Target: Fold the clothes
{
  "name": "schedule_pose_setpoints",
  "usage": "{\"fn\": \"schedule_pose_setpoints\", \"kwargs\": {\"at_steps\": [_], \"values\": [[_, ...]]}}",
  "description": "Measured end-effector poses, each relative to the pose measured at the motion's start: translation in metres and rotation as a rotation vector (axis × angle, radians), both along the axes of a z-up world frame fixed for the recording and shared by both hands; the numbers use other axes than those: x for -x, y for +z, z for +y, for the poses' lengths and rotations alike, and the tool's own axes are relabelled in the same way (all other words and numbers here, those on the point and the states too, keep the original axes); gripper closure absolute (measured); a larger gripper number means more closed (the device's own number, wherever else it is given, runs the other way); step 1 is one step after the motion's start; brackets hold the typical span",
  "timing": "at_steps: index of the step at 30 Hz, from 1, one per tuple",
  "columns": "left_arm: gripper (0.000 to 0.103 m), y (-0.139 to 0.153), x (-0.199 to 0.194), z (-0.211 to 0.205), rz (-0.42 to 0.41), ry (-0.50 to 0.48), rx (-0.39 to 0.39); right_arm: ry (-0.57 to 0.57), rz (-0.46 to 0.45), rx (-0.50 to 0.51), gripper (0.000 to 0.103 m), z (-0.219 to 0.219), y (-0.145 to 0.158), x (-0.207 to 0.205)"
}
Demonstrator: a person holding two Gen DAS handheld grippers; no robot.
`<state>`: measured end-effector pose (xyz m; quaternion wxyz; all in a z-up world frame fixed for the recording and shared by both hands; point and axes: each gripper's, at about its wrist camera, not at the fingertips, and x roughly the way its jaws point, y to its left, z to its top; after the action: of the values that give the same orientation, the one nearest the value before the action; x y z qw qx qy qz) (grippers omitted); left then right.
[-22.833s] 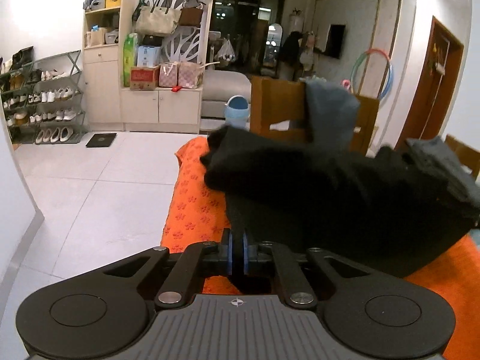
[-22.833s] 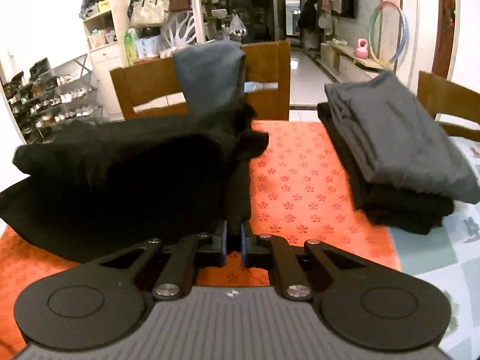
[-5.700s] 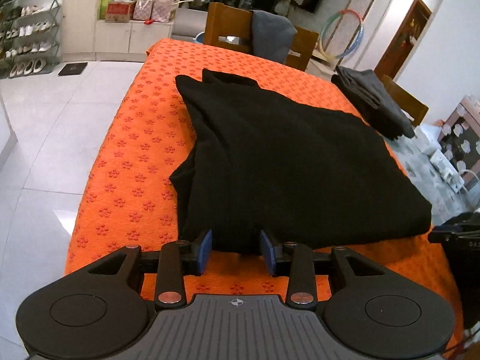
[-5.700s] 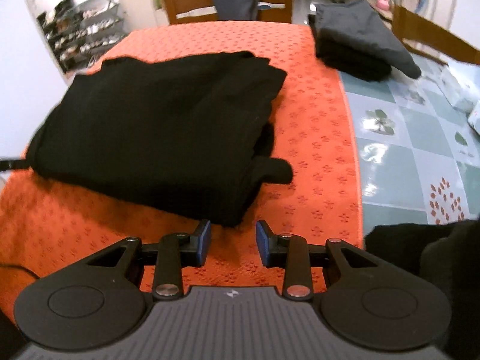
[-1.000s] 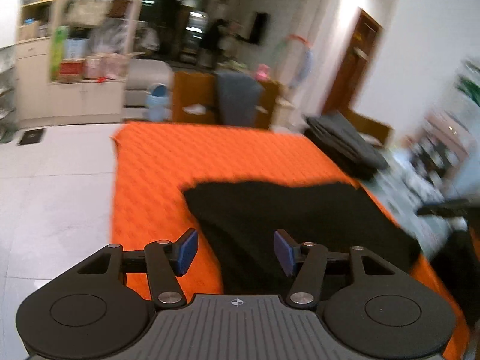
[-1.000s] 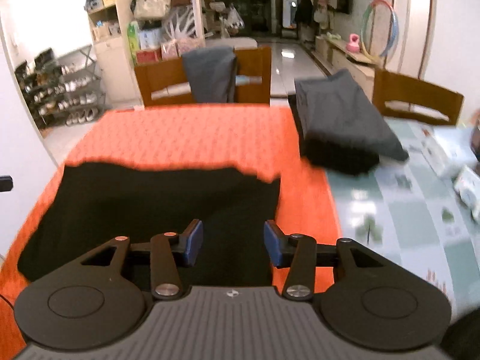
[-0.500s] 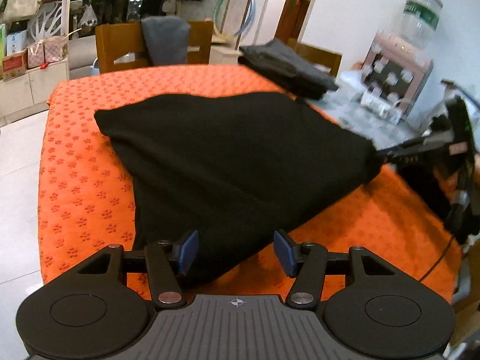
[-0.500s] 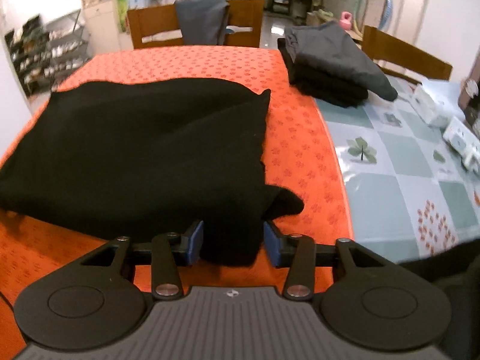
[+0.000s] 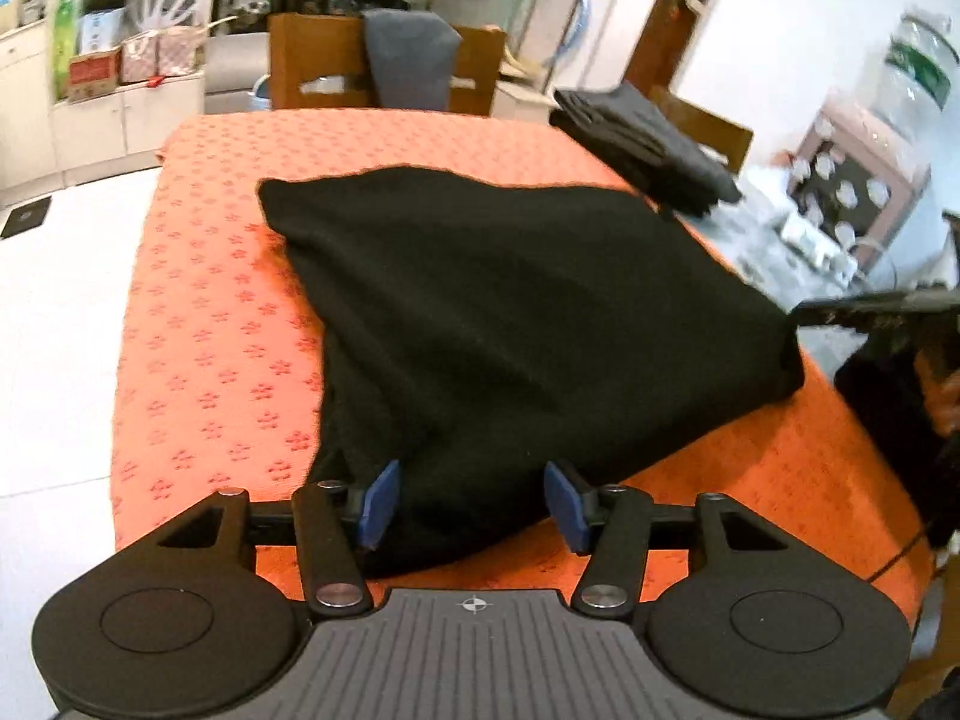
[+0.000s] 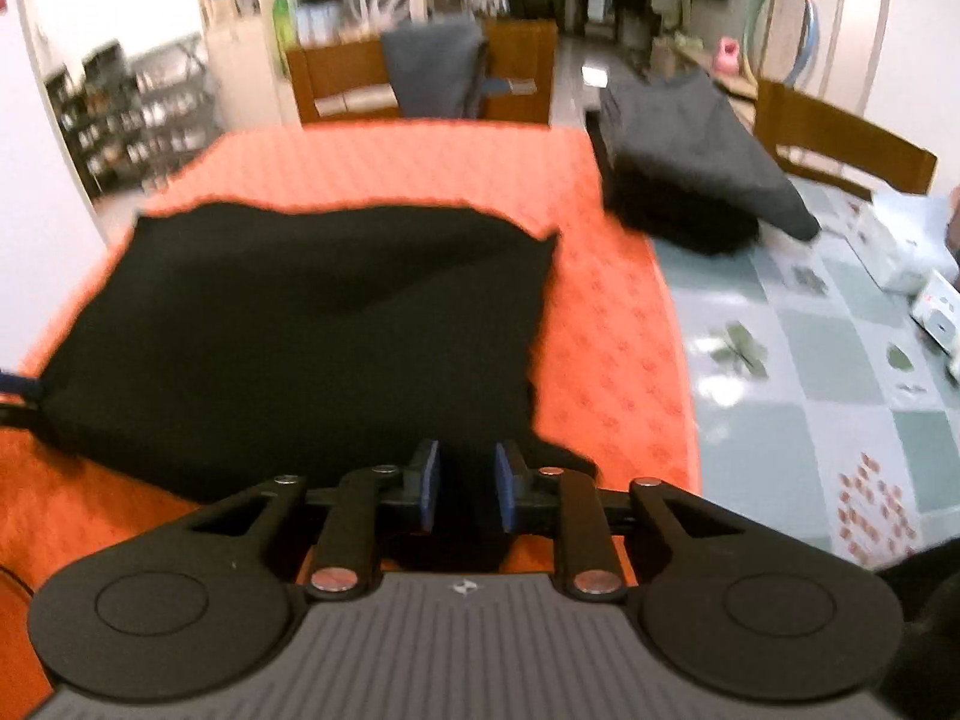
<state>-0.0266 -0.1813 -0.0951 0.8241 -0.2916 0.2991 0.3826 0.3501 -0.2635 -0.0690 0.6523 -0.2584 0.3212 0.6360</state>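
Left wrist view: black garment [image 9: 510, 312] lies partly folded mid-frame on the orange cloth [image 9: 198, 312]; folded stack [image 9: 648, 138] upper right. Left gripper [image 9: 474, 504] gapes around its near edge; right gripper [image 10: 465, 486], opening, straddles a corner. Final folds remain.

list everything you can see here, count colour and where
black garment: one, black, folded on the orange cloth, near edge
orange cloth: one, orange with a red flower print, covering the near part of the table
folded clothes pile: one, dark grey and black, far right on the table
grey garment: one, grey, draped over the far chair
wooden chairs: two, brown, far end and right side
hoop: one, multicoloured, against the far wall
left gripper: black, blue pads, jaws apart around the garment's near corner
right gripper: black, blue pads, jaws opening, garment edge between them
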Motion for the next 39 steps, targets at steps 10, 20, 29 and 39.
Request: {"fn": "schedule_pose_setpoints", "kwargs": {"at_steps": [10,20,29,39], "values": [[0.039,0.042,0.044,-0.02,-0.058,-0.005,-0.066,-0.077,-0.036,0.014,0.073,0.008,-0.019,0.027],[0.03,0.08,0.124,-0.02,-0.134,-0.204,-0.106,-0.282,-0.004,-0.059,0.065,-0.039,0.062,0.144],[0.028,0.095,0.191,-0.014,-0.112,-0.288,-0.125,-0.388,0.06,-0.083,0.063,-0.061,0.075,0.261],[0.028,0.087,0.207,0.041,-0.082,-0.285,-0.1,-0.443,0.012,-0.075,0.059,-0.063,0.077,0.31]]}}
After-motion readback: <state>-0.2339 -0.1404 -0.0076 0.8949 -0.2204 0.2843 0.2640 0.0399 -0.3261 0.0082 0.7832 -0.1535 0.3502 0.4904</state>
